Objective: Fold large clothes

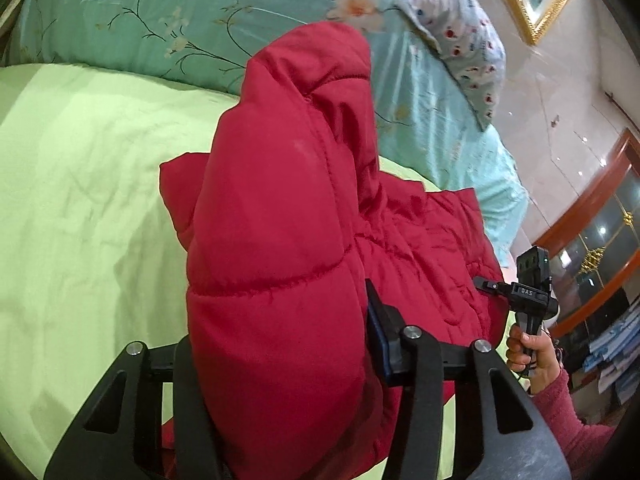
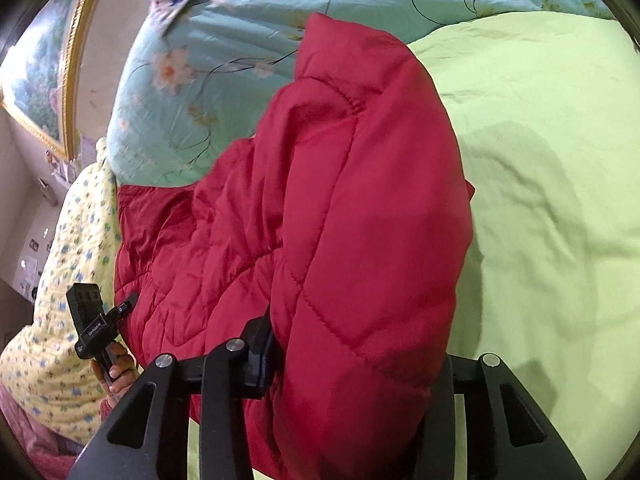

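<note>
A red quilted puffer jacket (image 1: 280, 200) lies on the light green bed sheet (image 1: 80, 200), with two thick folds lifted off it. My left gripper (image 1: 280, 360) is shut on one bulky fold, and the padding bulges up between its fingers (image 1: 380, 332). In the right wrist view the jacket (image 2: 360, 200) rises the same way, and my right gripper (image 2: 352, 360) is shut on the other fold. Each view shows the other gripper at the jacket's far edge, held by a hand (image 1: 528, 356) in a pink sleeve. The fingertips are buried in fabric.
A teal floral quilt (image 1: 160, 20) and a patterned pillow (image 1: 452, 28) lie beyond the jacket. A yellow printed blanket (image 2: 60, 280) sits at the bed's edge. A gold-framed picture (image 2: 72, 80) hangs on the wall, and a wooden cabinet (image 1: 600, 220) stands beside the bed.
</note>
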`<state>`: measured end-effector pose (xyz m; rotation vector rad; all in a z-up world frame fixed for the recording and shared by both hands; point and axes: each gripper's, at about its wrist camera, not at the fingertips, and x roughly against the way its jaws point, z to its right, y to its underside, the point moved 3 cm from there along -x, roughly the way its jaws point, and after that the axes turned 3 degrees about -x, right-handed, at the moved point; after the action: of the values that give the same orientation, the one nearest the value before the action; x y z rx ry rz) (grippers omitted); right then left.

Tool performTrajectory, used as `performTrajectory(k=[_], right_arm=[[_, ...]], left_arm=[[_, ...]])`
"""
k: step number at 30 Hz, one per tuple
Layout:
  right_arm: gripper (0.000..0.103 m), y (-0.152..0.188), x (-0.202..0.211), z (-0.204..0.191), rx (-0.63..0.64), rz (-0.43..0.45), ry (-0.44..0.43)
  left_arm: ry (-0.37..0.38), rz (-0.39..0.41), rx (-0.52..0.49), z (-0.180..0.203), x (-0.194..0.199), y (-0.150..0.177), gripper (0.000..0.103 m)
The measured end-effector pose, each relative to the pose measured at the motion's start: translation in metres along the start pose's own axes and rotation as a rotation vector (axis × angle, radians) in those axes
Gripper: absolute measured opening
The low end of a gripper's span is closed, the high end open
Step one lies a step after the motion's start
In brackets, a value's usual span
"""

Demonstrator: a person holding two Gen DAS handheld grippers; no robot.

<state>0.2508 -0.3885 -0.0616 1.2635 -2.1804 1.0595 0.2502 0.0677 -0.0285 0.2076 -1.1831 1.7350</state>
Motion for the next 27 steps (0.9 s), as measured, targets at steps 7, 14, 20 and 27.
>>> performTrajectory(k=[7,14,20,27], right_arm=[[0.041,0.047,0.028,-0.008,0.005,-0.028,-0.004],[0.041,0.076,0.036,-0.01,0.012,-0.046,-0.01],[0.047,0.075,0.03,0.002,-0.014,-0.016,0.011],[0.055,0.072,0.017,0.018,-0.04,-0.002,0.041]], left_arm=[[0.032,-0.026,0.035,0.008,0.028,0.042,0.047],[0.026,-0.035,0.062,0.006,0.045,0.074,0.047],[-0.079,-0.068,0.085,-0.009,0.024,0.074,0.048],[-0.148,-0.079,0.09,-0.018,0.01,0.072,0.056]])
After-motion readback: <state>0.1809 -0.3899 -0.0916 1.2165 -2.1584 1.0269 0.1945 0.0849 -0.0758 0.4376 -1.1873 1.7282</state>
